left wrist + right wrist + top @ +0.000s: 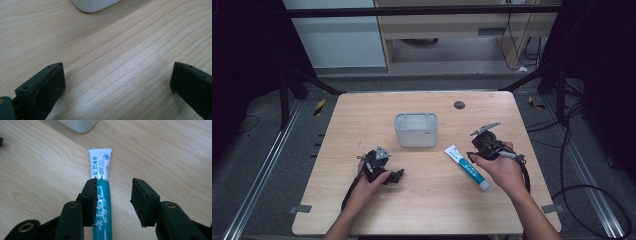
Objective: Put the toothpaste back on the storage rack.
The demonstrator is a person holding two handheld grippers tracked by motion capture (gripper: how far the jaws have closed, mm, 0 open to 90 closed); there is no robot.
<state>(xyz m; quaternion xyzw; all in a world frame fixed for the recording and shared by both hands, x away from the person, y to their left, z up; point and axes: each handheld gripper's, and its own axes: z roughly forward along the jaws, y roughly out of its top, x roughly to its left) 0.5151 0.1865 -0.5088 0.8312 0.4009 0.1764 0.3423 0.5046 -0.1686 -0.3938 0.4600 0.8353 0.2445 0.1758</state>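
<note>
Teal and white, the toothpaste tube point(101, 195) lies flat on the wooden worktop point(427, 200), in front of and to the right of the grey bin point(415, 130), with its crimped end pointing toward the bin. My right gripper point(113, 200) hangs over it with the fingers point(90, 200) partly spread: one pad sits against the tube's side, the other stands clear with bare wood between, so nothing is pinched yet. My left gripper point(117, 85) rests low over the worktop, fingers spread wide, nothing between them.

Risk as I see it: the tube is off-centre in my right grip. If I squeeze from here, the far finger may shove it sideways, or roll it, before both pads bite. A soft, slick tube can also squirt out of a shallow pinch, or bulge if I clamp too hard near the middle. Lifting by one end could let it droop and swing against the bin's rim.
</note>
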